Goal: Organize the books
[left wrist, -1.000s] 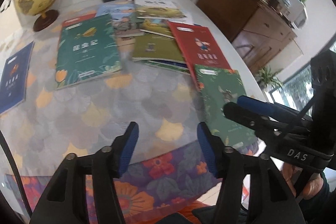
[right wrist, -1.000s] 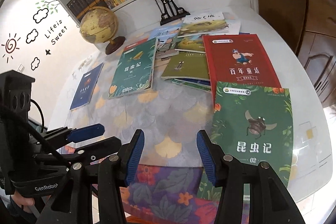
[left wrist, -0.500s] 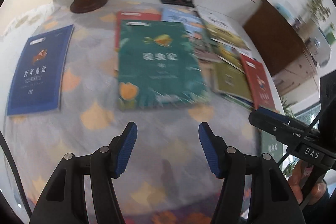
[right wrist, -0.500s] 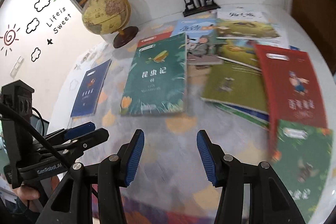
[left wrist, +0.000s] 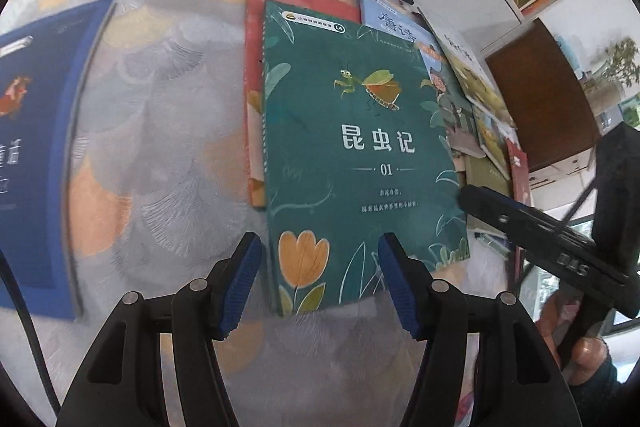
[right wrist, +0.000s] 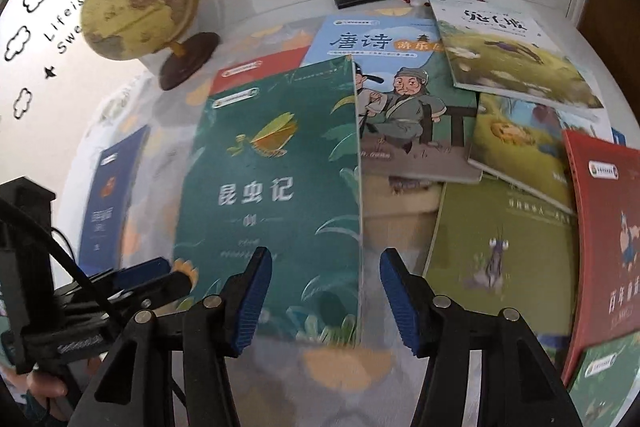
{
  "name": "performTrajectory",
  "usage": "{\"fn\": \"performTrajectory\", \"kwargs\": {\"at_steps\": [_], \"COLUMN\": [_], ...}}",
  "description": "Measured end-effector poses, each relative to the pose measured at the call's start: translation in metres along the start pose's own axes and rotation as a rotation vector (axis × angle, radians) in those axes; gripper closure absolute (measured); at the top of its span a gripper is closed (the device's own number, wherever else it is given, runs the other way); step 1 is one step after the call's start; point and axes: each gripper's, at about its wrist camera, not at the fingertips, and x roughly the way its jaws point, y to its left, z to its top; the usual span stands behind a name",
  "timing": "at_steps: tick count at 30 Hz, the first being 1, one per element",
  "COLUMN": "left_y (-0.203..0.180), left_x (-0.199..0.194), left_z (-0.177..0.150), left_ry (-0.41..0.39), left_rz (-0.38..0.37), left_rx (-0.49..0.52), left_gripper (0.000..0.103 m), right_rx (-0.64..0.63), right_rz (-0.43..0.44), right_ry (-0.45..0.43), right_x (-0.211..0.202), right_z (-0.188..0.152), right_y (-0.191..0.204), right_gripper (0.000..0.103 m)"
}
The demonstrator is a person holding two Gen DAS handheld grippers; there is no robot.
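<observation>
I see the tabletop carrying a globe; nearer me from it lie a blue book and overlapping books.

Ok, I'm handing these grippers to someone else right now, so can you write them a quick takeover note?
Left gripper: open, empty, over the near edge of the dark green insect book marked 01.
Right gripper: jaws closing, nothing pinched, above that book's right edge.
Books: all flat on the leaf-patterned tablecloth. The green book lies on a red book; a navy blue book lies apart to the left; a light blue poetry book, olive book and a second red book overlap to the right.
Done: no tidy stack or row.
Left: gather and stack everything.
</observation>
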Motion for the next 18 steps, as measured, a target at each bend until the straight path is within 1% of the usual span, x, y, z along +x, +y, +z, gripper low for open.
{"fn": "performTrajectory", "kwargs": {"at_steps": [2,4,5,8,11,15,18], "left_y": [-0.001,0.0,0.001,0.002,0.002,-0.002,-0.008], "left_x": [0.003,0.004,0.004,0.003,0.001,-0.005,-0.007], "left_z": [0.002,0.004,0.005,0.004,0.0,-0.015,-0.039], "left_ry": [0.0,-0.001,-0.001,-0.005,0.0,0.032,0.072], "left_rz": [-0.013,-0.022,-0.024,-0.032,-0.028,-0.028,-0.041], "left_rx": [-0.002,-0.005,-0.007,-0.009,0.0,0.021,0.05], "left_gripper": [0.044,0.044,0.044,0.044,0.044,0.044,0.044], "right_rx": [-0.004,0.005,0.012,0.034,0.001,-0.035,-0.06], "right_rz": [-0.008,-0.043,-0.044,-0.005,-0.02,-0.025,-0.021], "right_ry": [0.008,0.011,0.017,0.055,0.041,0.056,0.077], "right_x": [0.007,0.014,0.017,0.028,0.026,0.015,0.006], "right_z": [0.004,0.005,0.006,0.002,-0.004,-0.018,-0.037], "right_y": [0.0,-0.002,-0.004,-0.008,-0.005,-0.002,-0.003], "right_gripper": [0.059,0.062,0.062,0.068,0.068,0.068,0.068]}}
